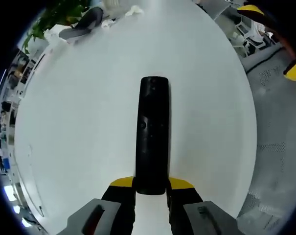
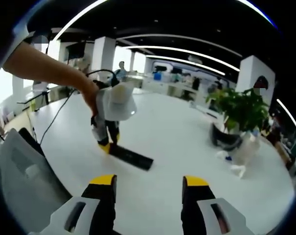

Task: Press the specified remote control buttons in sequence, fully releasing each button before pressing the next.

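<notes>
Left tool (image 1: 151,188) clamps remote (image 1: 153,132); right tool (image 2: 148,188) gapes empty.

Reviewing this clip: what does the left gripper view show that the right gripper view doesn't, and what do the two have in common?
Left gripper view: the left tongs shut on the near end of the black remote control, seen lengthwise from above, with a faint button on its face.

Right gripper view: the right tongs open and apart from the remote, a person's hand holding the other gripper, and a potted plant with crumpled tissue nearby.

Both: the remote lying on the white table.
</notes>
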`<act>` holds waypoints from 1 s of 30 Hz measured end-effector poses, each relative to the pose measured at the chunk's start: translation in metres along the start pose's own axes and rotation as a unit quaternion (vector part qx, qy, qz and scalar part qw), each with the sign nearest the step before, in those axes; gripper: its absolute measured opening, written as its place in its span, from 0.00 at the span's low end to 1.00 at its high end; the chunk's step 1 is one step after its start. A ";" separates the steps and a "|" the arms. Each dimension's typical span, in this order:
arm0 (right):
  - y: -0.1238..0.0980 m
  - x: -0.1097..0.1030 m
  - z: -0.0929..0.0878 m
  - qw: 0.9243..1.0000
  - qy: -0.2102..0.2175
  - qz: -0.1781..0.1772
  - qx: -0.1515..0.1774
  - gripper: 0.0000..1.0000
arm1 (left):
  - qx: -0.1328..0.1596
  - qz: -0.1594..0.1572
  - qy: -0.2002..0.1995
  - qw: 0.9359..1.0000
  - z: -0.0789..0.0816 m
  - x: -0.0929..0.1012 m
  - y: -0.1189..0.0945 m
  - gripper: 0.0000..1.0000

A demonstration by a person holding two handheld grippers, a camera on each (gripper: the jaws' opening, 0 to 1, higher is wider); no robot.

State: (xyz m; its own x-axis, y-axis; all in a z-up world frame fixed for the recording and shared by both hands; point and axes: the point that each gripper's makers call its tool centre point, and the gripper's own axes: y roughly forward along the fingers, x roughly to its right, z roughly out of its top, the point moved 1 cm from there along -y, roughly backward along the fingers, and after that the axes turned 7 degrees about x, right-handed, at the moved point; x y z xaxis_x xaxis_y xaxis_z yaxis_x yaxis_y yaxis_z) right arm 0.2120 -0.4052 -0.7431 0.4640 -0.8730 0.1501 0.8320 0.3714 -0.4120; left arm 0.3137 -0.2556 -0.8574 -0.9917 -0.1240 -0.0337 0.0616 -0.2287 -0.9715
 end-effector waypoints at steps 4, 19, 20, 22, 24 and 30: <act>0.000 0.000 0.000 1.000 0.003 0.001 0.001 0.49 | -0.003 0.000 0.003 1.000 -0.001 0.008 -0.001 0.23; -0.002 -0.004 -0.001 1.000 -0.009 0.007 -0.004 0.42 | -0.005 -0.003 0.018 1.000 -0.004 0.033 -0.002 0.23; -0.002 -0.004 -0.001 1.000 -0.009 0.008 -0.003 0.41 | -0.005 -0.004 0.018 1.000 -0.004 0.034 -0.002 0.23; -0.002 -0.004 -0.001 1.000 -0.007 0.008 -0.005 0.40 | -0.005 -0.003 0.019 1.000 -0.004 0.036 -0.003 0.23; -0.002 -0.004 -0.002 1.000 -0.006 0.010 -0.007 0.38 | -0.004 -0.004 0.019 1.000 -0.004 0.039 -0.004 0.23; -0.003 -0.003 -0.001 1.000 -0.008 0.007 -0.003 0.34 | 0.000 -0.003 0.018 1.000 -0.006 0.050 -0.004 0.23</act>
State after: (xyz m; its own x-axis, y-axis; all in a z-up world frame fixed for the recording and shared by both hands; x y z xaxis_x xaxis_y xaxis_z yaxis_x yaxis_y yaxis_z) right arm 0.2076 -0.4040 -0.7427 0.4802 -0.8626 0.1591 0.8240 0.3814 -0.4189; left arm 0.2636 -0.2552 -0.8567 -0.9954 -0.0886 -0.0361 0.0556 -0.2293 -0.9718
